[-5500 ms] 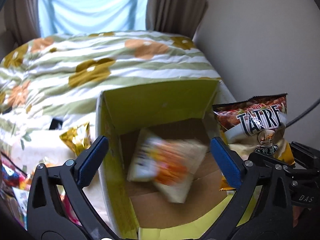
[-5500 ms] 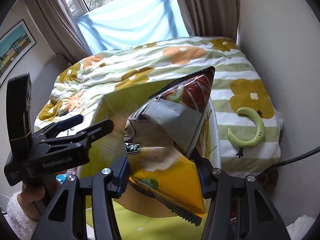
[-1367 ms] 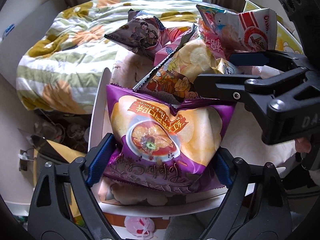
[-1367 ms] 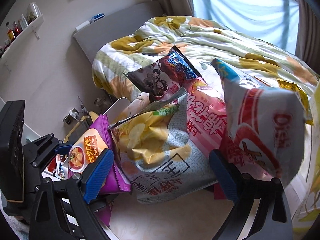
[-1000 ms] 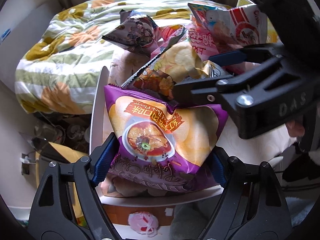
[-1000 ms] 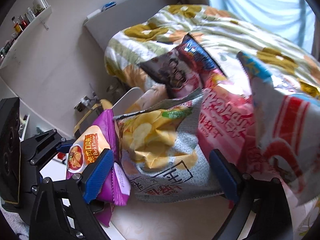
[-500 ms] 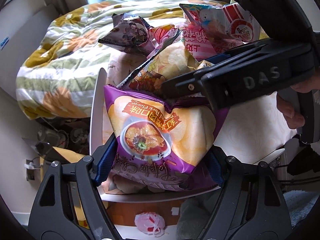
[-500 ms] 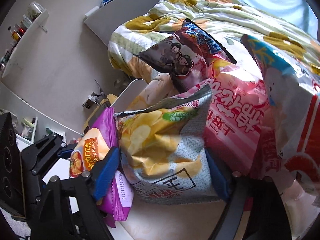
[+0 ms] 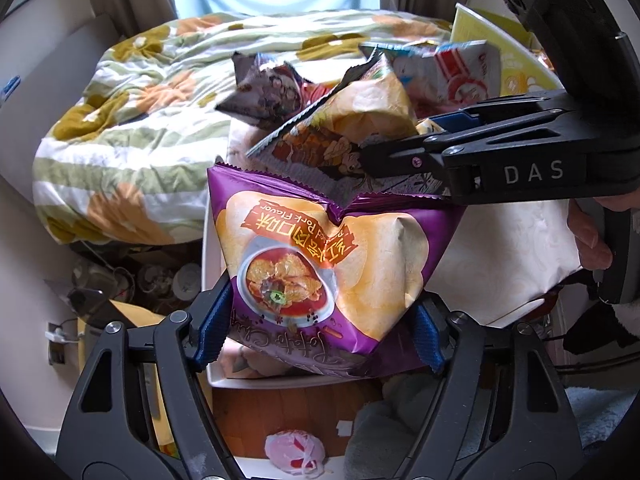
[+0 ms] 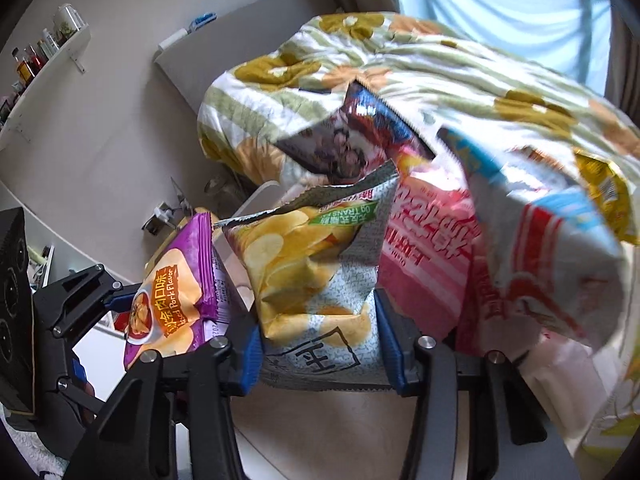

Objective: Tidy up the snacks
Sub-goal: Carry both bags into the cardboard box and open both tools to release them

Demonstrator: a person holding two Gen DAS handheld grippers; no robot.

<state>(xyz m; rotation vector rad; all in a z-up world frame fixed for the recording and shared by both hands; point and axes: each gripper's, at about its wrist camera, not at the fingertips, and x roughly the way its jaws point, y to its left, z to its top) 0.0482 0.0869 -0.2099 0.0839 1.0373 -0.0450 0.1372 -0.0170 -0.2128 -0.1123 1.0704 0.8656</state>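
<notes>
My left gripper [image 9: 320, 332] is shut on a purple potato chip bag [image 9: 320, 256], which also shows in the right wrist view [image 10: 176, 292]. My right gripper [image 10: 318, 344] is shut on a yellow and grey chip bag [image 10: 312, 272], seen from the left wrist view [image 9: 352, 128] just behind the purple bag. Both bags sit at the near end of a white table [image 9: 512, 256]. Behind them lie a pink bag [image 10: 428, 248], a white and red bag [image 10: 540, 248] and a dark bag [image 10: 348, 148].
A yellow cardboard box [image 9: 508, 56] stands at the table's far right. A bed with a flowered quilt [image 9: 132, 112] lies behind and to the left. Clutter and a pink tied bag [image 9: 296, 448] are on the floor below the table edge.
My right gripper has closed onto the yellow and grey bag, which it only straddled before. My left gripper keeps its hold on the purple bag and has shifted slightly.
</notes>
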